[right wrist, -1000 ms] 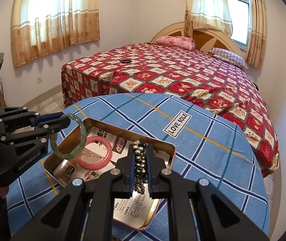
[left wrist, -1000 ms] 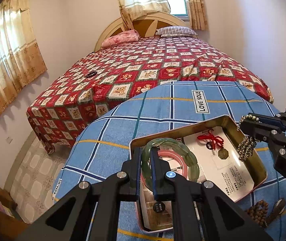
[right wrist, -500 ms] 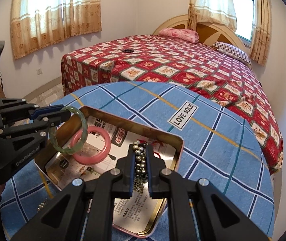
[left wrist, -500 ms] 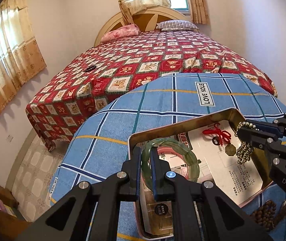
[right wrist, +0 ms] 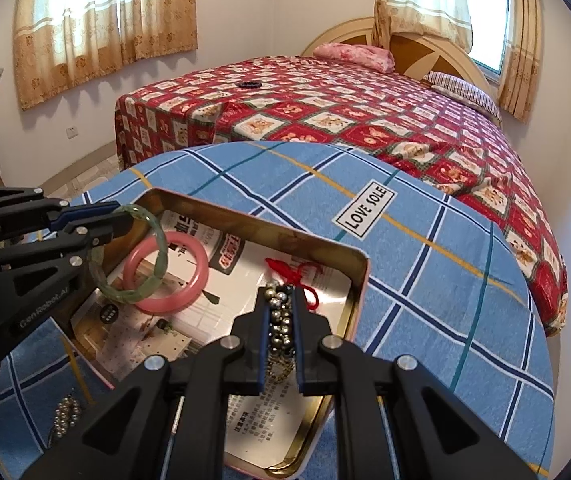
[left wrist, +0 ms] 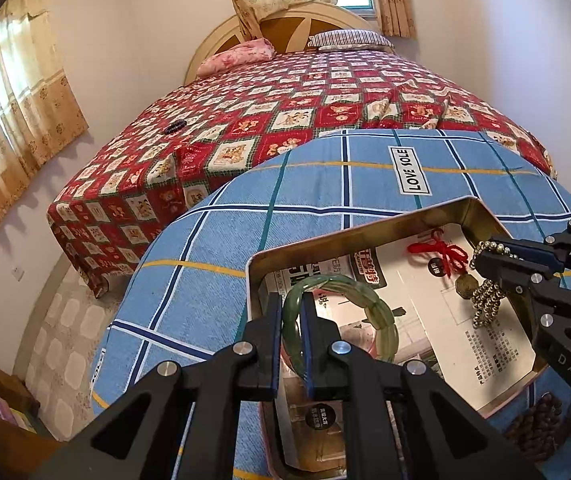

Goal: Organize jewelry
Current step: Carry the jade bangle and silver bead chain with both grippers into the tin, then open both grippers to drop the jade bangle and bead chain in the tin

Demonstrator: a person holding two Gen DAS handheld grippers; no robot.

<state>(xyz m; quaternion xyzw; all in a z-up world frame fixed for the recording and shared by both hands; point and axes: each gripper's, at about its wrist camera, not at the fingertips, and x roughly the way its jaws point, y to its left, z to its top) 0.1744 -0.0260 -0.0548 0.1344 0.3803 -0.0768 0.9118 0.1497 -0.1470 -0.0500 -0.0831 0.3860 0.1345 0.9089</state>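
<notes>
A shallow gold metal tin lined with printed paper sits on a blue checked round table. My left gripper is shut on a green jade bangle, held over the tin's left part above a pink bangle. My right gripper is shut on a metal bead bracelet, which dangles over the tin's right part. A red knotted charm with a brass coin lies in the tin.
A brown wooden bead bracelet lies on the table beside the tin's near right side. Another metal bead string lies on the cloth at the near left. A bed with a red patterned cover stands behind the table.
Both grippers have come down and forward over the tin with their jewelry still held. The green bangle and the bead bracelet now hang lower inside the tin's rim.
</notes>
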